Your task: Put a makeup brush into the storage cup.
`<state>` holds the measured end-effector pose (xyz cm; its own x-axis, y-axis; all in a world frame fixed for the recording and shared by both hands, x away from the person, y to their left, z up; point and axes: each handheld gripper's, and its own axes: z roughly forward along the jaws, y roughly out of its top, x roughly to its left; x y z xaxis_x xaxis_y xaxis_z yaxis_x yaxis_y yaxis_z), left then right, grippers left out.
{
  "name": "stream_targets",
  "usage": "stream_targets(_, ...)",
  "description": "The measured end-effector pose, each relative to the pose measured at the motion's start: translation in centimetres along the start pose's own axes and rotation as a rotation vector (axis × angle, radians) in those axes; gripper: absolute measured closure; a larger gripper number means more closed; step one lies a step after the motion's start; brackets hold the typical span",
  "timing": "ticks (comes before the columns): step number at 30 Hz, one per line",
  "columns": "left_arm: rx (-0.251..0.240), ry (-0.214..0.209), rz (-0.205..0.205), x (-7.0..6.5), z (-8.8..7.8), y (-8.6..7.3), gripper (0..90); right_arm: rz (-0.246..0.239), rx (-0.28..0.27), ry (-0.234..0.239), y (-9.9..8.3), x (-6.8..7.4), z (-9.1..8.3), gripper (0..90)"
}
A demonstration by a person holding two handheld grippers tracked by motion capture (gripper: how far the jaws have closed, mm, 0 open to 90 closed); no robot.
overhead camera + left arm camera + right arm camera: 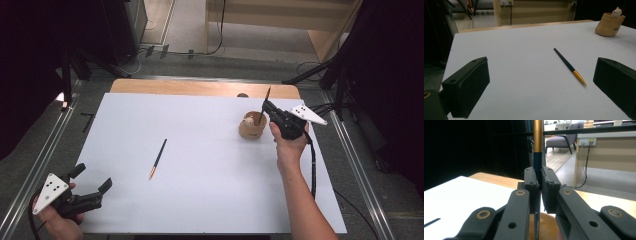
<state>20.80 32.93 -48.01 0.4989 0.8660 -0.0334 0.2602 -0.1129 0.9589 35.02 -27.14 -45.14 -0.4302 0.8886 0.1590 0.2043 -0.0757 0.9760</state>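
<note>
Pen [538, 165], dark blue barrel with gold end, stands upright over wooden cup [252, 127], clamped between closed pads of right gripper [266, 107] | right gripper view: print on barrel | left gripper [92, 182] gapes, holding nothing | 2nd pen [570, 67] lies on white sheet [210, 165] | tabletop [200, 87] wooden, floor grey.

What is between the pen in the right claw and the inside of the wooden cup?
Little visible blocks it. The right claw is shut on the pen, whose lower end already points into the wooden cup. A small white figure sits inside the cup at the side away from the claw, beside the pen.
</note>
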Motion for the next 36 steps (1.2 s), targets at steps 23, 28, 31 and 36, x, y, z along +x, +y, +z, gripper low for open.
stream_targets(23,0.0,-0.002,-0.001,0.0,0.1,0.0,1.2,0.044,0.082,-0.045,-3.5,-1.3,0.3,84.8)
stream_targets(28,0.0,-0.002,-0.002,0.0,0.1,0.0,1.2,0.03,0.094,-0.031,-3.6,-1.1,0.2,77.0)
stream_targets(31,-0.001,-0.002,-0.002,0.0,0.0,0.0,1.2,0.059,0.089,-0.02,-3.2,-0.8,-0.2,63.3)
stream_targets(36,-0.002,-0.002,-0.004,0.0,0.0,0.0,1.3,0.079,0.103,-0.01,-2.4,-0.7,-1.3,37.9)
